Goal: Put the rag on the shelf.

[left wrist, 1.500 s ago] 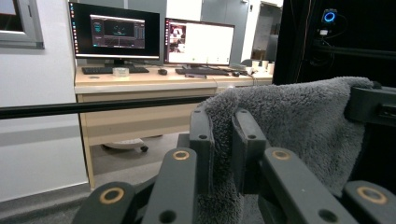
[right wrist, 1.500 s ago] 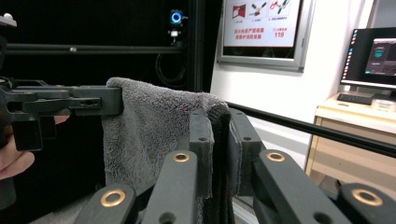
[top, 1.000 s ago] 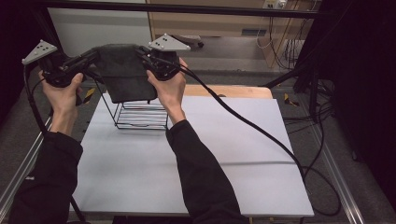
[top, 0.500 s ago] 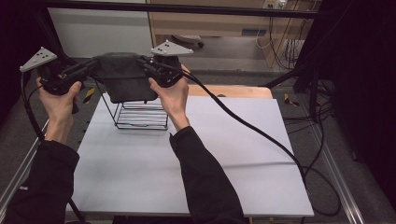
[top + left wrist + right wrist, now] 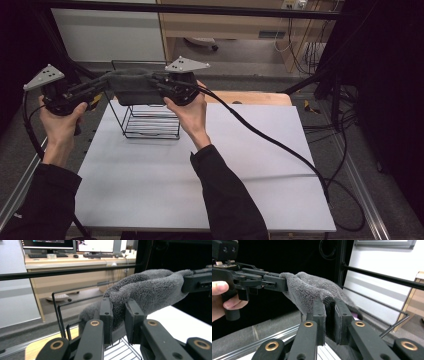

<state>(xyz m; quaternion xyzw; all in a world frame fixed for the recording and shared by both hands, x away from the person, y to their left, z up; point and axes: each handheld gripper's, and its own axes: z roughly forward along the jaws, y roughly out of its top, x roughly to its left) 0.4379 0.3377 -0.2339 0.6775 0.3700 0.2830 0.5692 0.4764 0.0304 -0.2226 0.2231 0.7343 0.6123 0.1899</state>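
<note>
White sheeting covers the surface (image 5: 200, 170); a black wire rack (image 5: 150, 122) stands upright at its far left. I hold a grey towel (image 5: 132, 85) stretched over the rack's top, its long axis running level from my left gripper (image 5: 102, 86) to my right gripper (image 5: 159, 82). Each gripper is clamped on one end of the towel, fabric pinched between the pads. The towel is soft, fluffy pile, bunched into thick folds; the rack is thin, rigid wire.
</note>
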